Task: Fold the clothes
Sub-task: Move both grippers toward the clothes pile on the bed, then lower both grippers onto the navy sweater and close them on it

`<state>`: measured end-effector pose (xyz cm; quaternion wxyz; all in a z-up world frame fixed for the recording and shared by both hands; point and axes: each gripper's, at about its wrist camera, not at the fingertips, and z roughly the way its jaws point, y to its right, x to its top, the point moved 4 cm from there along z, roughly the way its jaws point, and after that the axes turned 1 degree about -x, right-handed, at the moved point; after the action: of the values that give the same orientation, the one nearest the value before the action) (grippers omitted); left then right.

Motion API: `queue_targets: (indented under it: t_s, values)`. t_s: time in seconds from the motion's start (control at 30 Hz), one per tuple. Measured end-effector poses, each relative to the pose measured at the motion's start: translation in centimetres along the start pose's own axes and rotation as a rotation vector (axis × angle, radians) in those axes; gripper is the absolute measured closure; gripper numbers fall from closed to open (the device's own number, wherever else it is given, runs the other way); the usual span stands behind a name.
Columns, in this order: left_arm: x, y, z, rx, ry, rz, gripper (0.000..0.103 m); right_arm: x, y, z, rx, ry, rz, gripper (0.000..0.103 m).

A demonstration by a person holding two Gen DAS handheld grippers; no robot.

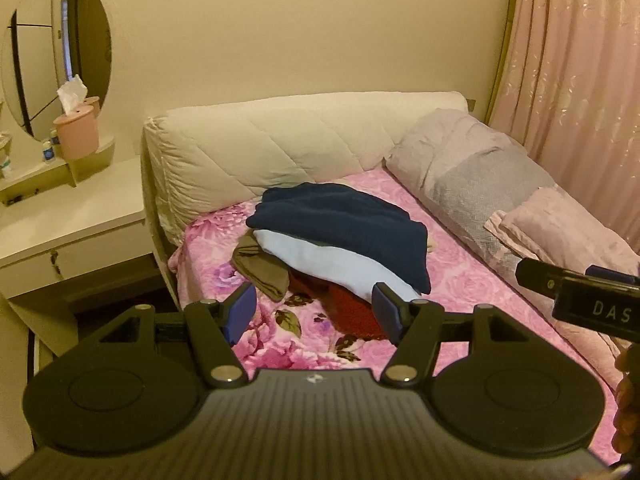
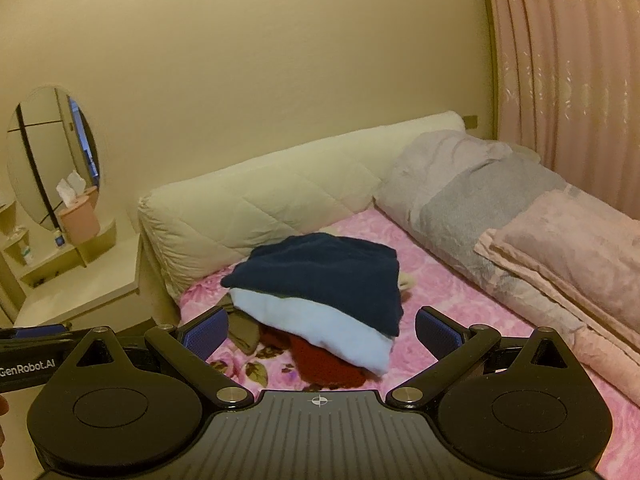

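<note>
1. The right gripper [image 2: 318, 334], black with blue ribbed pads [image 2: 204, 336], has its jaws spread wide with nothing between them, above a pink floral bedspread [image 2: 460, 280].
2. Beyond it lies a pile of clothes: a dark navy folded garment [image 2: 332, 276] on top, a white folded garment [image 2: 332, 330] beneath, a red knitted garment [image 2: 320, 364] and an olive-brown garment [image 2: 244, 332] at the bottom.
3. A cream quilted headboard cushion [image 2: 260, 208] stands behind the pile.
4. A rolled grey and pink duvet [image 2: 480, 200] lies along the pink curtain [image 2: 560, 60].
5. At the left edge, part of the left gripper [image 2: 28, 350], black, shows, lettered "GenRobot.AI"; its jaws cannot be judged.
6. An oval mirror [image 2: 52, 156] and a pink tissue holder [image 2: 79, 216] stand on a cream dresser [image 2: 80, 280].

Cream wall [image 2: 280, 60], pink curtain [image 1: 572, 60] at right. Padded headboard [image 1: 272, 148] behind floral bedsheet [image 1: 460, 276]. Oval mirror [image 1: 56, 52] over white dresser [image 1: 68, 216], warm dim light.
</note>
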<state>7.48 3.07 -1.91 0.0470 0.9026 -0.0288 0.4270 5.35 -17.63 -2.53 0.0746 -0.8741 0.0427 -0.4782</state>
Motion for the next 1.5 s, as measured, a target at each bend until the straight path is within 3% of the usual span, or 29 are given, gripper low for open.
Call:
queue_targets:
  t_s: [0.43, 1.07, 1.5]
  values:
    - [3.4, -2.1, 7.2, -0.048, -0.043, 0.036, 0.043, 1.5, 0.8, 6.9, -0.014, -0.053, 0.073, 0.001]
    - [6.8, -4.6, 22.0, -0.136, -0.247, 0.052, 0.044, 2.6, 3.2, 20.8, -0.114, -0.236, 0.204, 0.001]
    - [9.2, -6.4, 33.9, -0.133, -0.35, 0.058, 0.044, 3.1, 5.2, 31.2, -0.175, -0.335, 0.272, 0.001]
